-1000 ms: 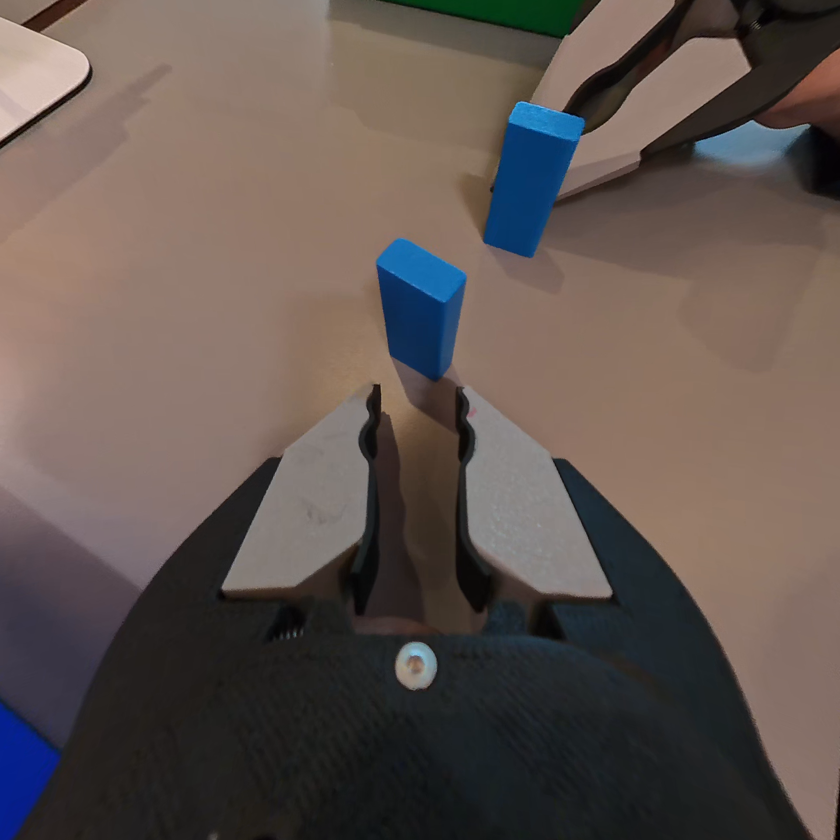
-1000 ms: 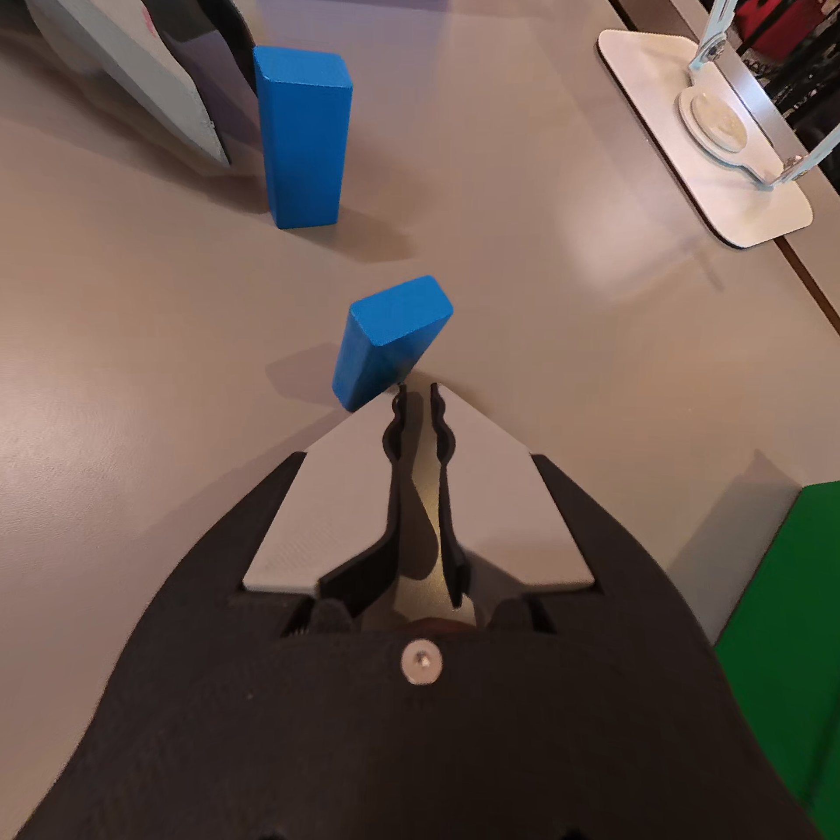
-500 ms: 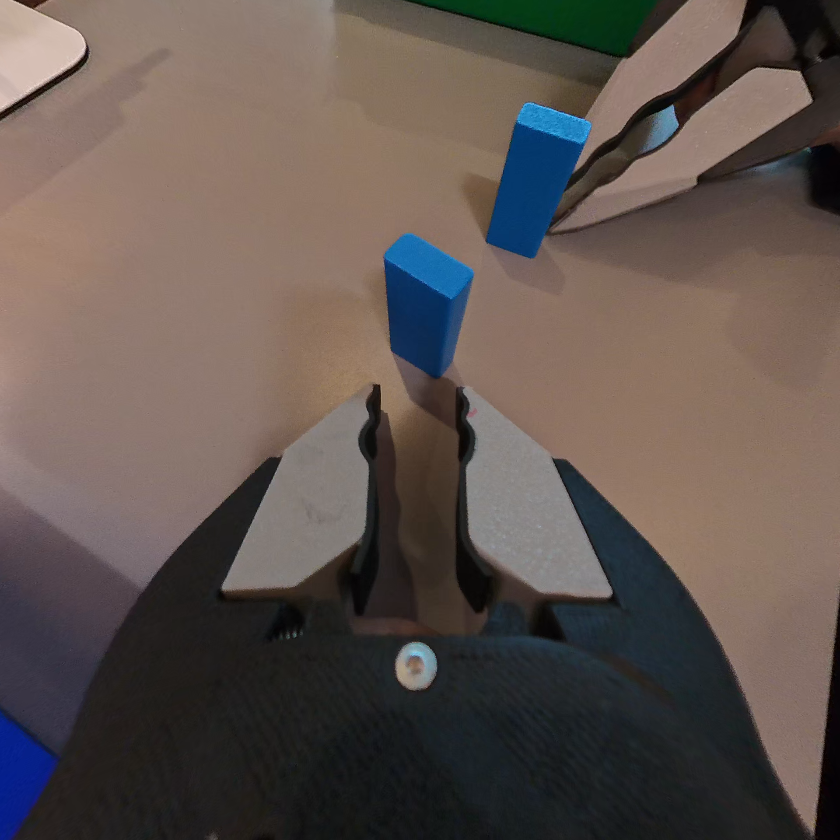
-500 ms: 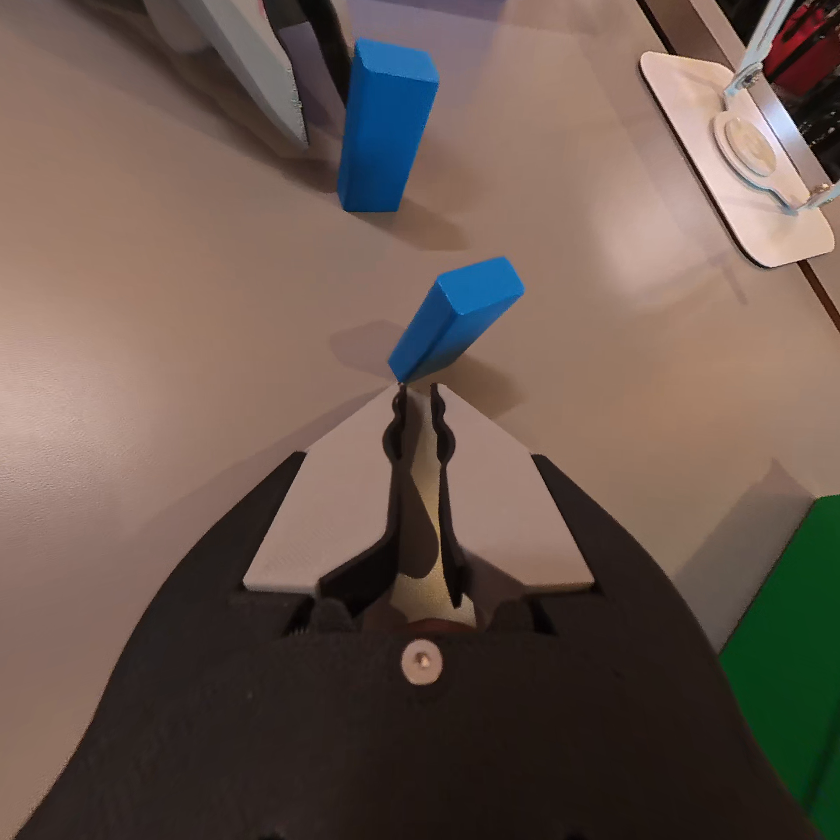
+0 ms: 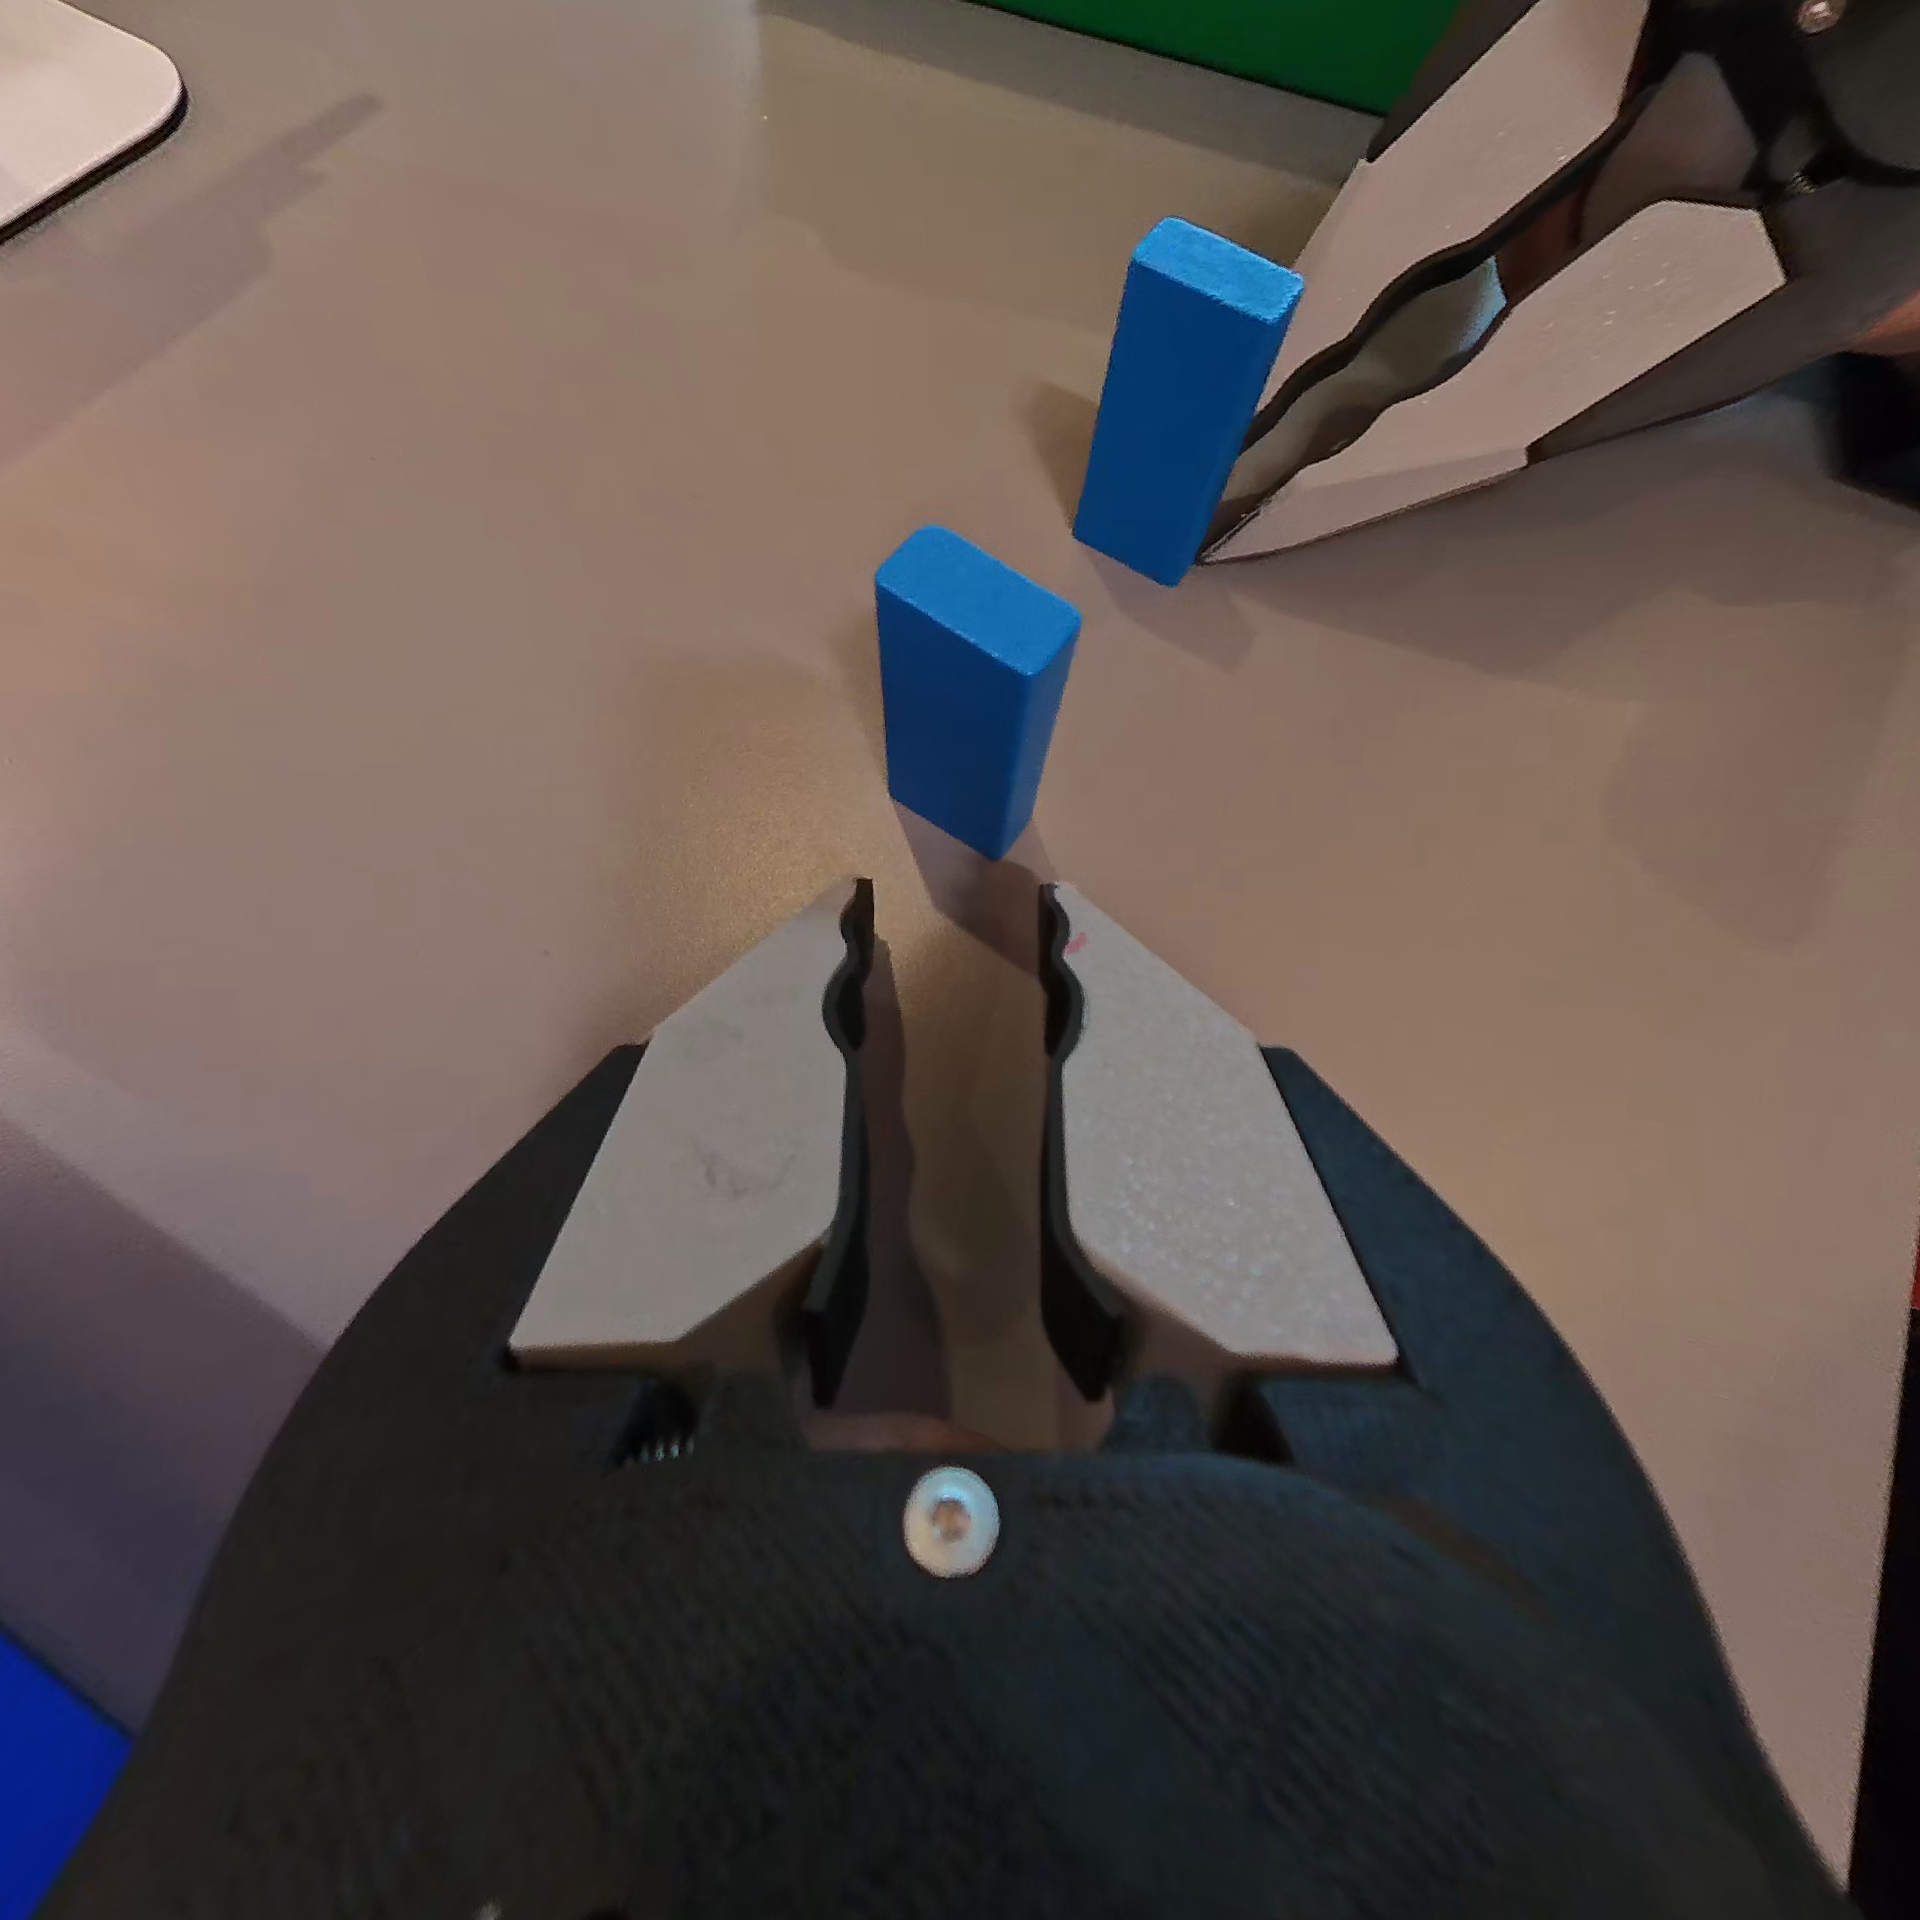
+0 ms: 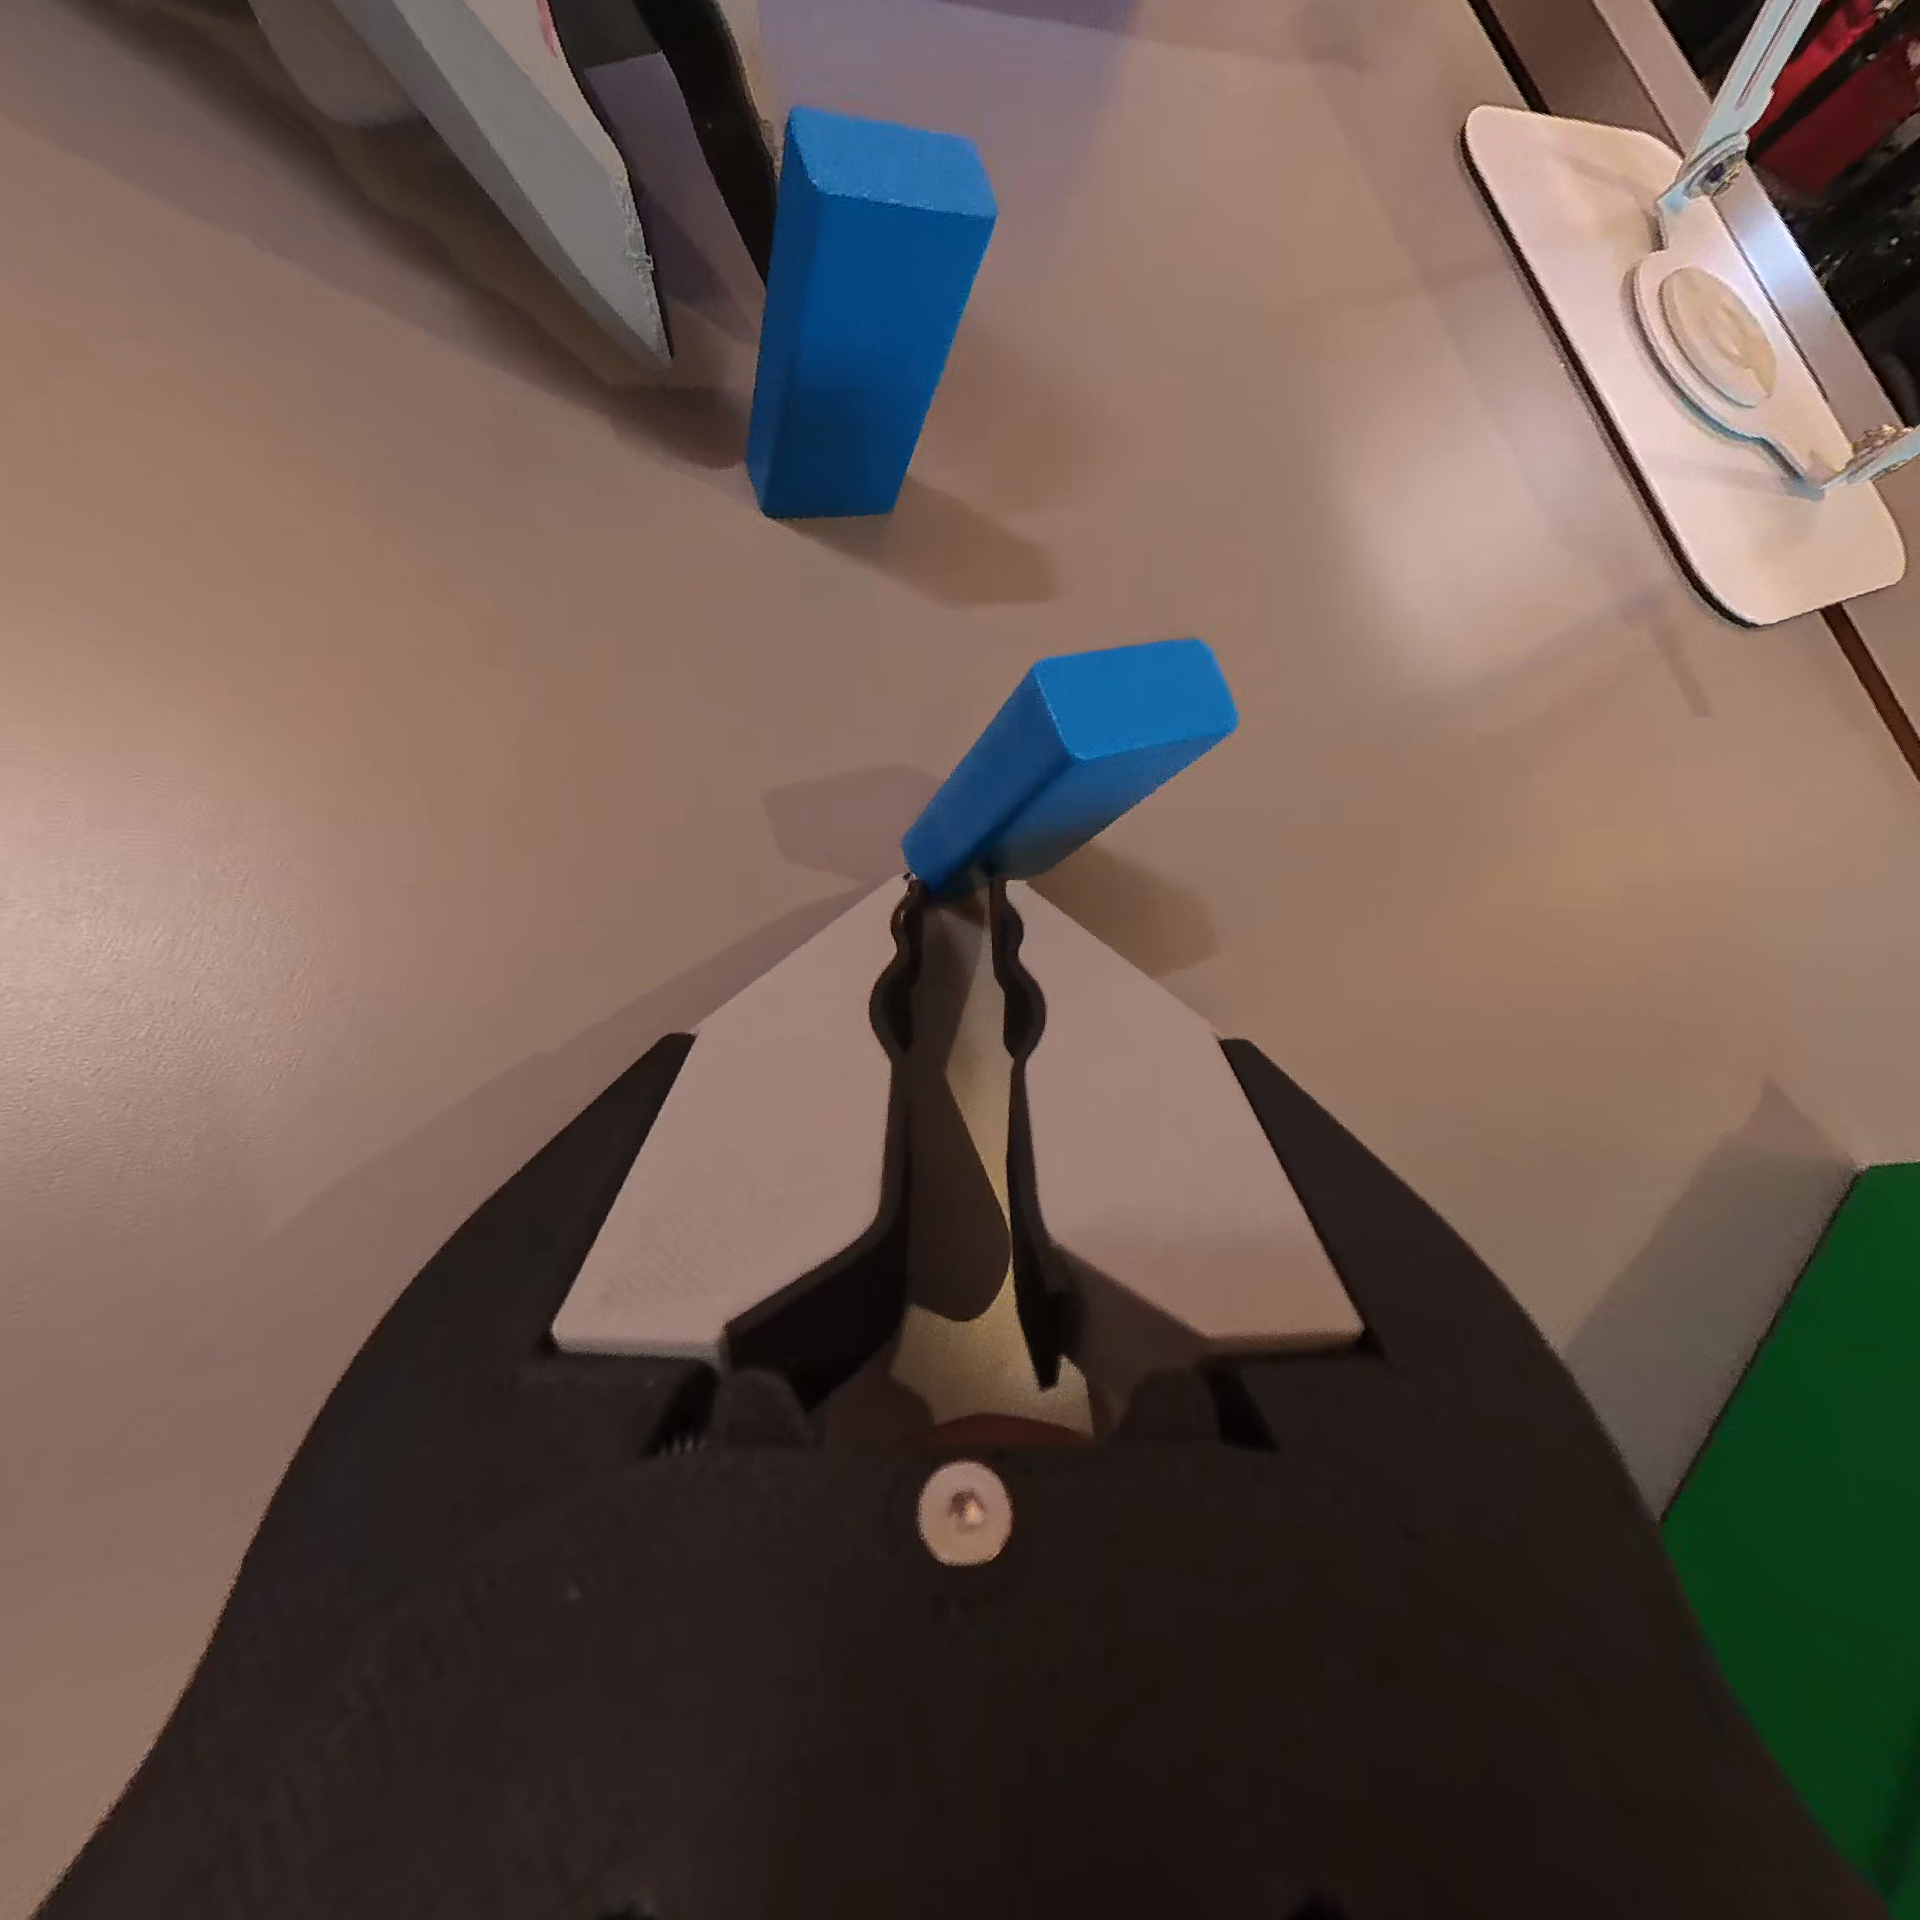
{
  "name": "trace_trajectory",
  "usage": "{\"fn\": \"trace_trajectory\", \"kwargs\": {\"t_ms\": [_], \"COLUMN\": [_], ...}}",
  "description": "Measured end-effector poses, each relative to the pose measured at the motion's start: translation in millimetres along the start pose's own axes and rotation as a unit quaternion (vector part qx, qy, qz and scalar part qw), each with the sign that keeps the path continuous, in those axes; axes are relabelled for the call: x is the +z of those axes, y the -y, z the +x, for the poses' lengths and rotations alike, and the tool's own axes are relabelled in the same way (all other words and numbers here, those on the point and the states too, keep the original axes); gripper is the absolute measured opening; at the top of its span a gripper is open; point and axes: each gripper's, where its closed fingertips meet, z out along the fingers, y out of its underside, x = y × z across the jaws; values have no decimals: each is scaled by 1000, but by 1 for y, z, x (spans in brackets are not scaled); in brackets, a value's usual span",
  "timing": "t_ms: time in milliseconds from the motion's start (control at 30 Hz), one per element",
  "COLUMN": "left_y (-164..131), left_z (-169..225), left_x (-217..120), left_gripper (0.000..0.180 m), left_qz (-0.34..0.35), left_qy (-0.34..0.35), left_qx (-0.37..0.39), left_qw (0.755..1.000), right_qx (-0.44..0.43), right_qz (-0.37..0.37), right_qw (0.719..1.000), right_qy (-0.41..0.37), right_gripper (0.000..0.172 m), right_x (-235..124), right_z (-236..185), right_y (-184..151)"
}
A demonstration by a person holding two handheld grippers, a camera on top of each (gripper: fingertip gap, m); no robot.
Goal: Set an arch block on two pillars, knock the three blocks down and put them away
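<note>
Blocks: two blue pillars standing upright on the beige table [image 5: 416, 520], well apart from each other, neither carrying anything on top

Left wrist view: left gripper [image 5: 951, 888] low over the table, jaws parted with bare tabletop between them. Near pillar [image 5: 971, 691] stands just beyond the fingertips, not between them, a strip of table and shadow separating block from tips. Far pillar [image 5: 1184, 400] up and to the right; right gripper [image 5: 1221, 545] comes in from the far right with its tips at that block's foot

Right wrist view: right gripper's jaws narrowly parted, nothing clamped; its tips sit against the bottom corner of the pillar, touching or just short, cannot tell which. Other pillar farther off to the left, beside the left gripper's grey finger [image 6: 582, 208]

Surroundings: green box [image 6: 1808, 1475] at near right edge, white stand base [image 6: 1621, 416] far right, blue patch [image 5: 42, 1766] in left view's near corner
</note>
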Motion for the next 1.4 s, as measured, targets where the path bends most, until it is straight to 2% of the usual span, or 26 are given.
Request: {"fn": "trace_trajectory", "kwargs": {"t_ms": [400, 700, 1400], "left_y": [-3, -5, -2], "left_z": [0, -7, 4], "left_x": [1, 8, 16], "left_gripper": [28, 1, 0], "left_qz": [-10, -31, -38], "left_qy": [4, 39, 26], "left_qx": [1, -4, 5], "left_qw": [1000, 999, 999], "right_qx": [2, 14, 20], "right_qz": [2, 13, 16], "right_qw": [1000, 1000, 1000], "right_qy": [2, -5, -11], "right_gripper": [13, 13, 14], "right_x": [0, -6, -10], "right_z": [1, 5, 7], "right_y": [0, -1, -3]}}
